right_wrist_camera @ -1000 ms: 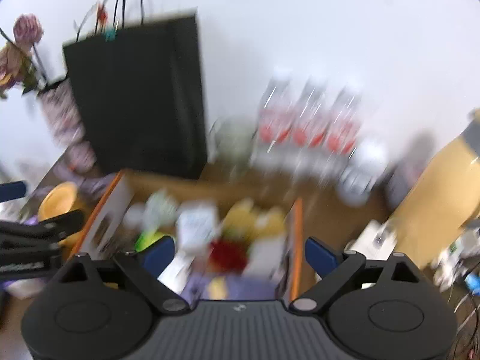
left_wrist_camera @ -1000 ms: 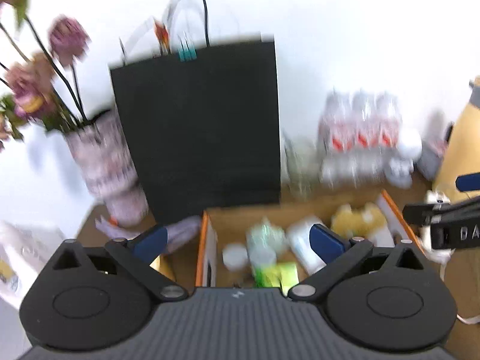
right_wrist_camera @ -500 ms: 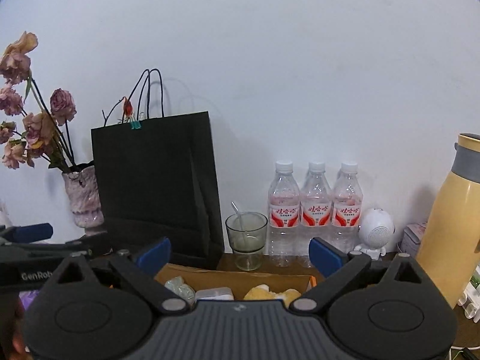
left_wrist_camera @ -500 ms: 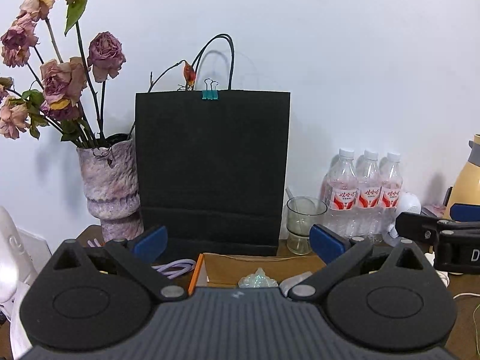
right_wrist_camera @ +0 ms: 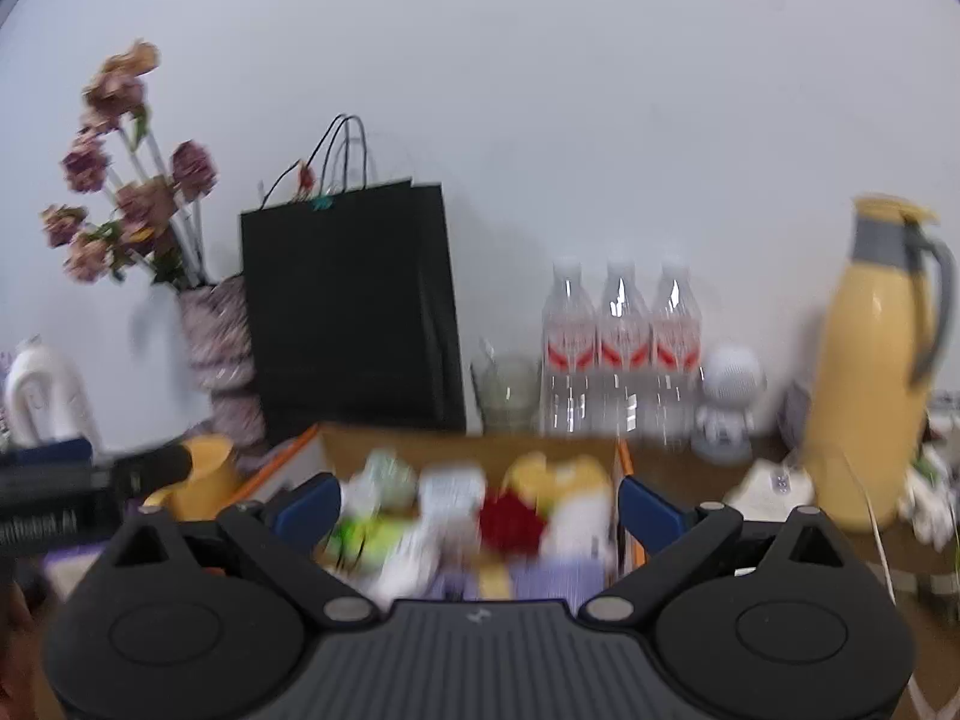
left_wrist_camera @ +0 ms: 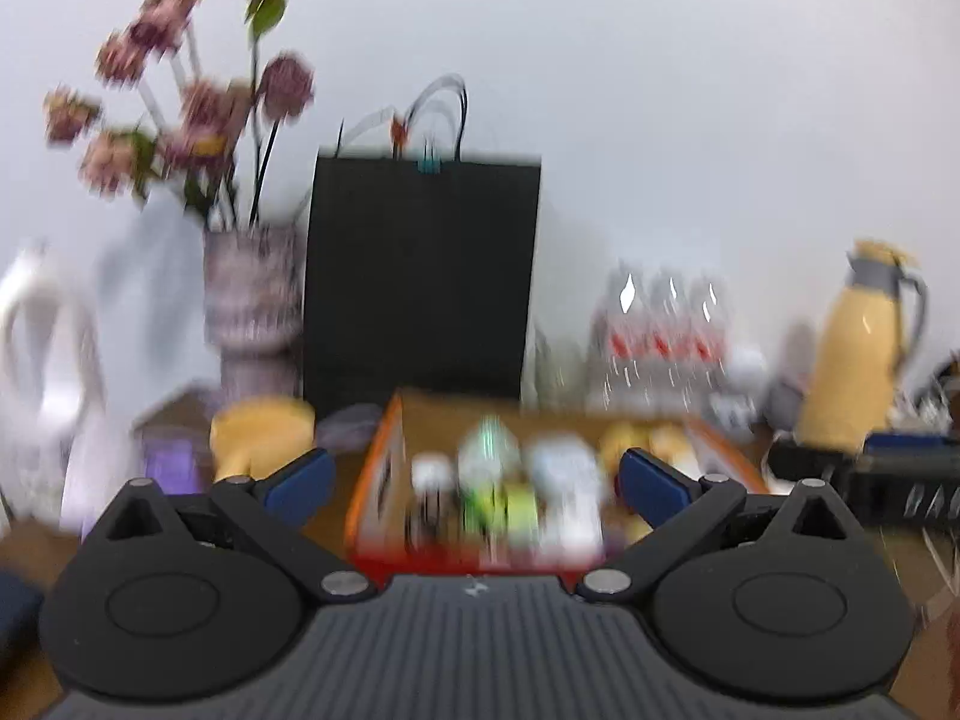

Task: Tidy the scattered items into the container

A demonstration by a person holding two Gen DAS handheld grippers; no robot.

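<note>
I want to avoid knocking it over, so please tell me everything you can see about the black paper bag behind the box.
The black paper bag is a tall, matte, flat-sided carrier that looks like stiff paper. It stands upright against the white wall, directly behind the cardboard box. Thin dark cord handles rise from its top edge, where a small teal clip and something small and red sit. The patterned vase stands close on its left and a clear glass on its right; blur hides whether either touches it. No gripper touches it.
</note>
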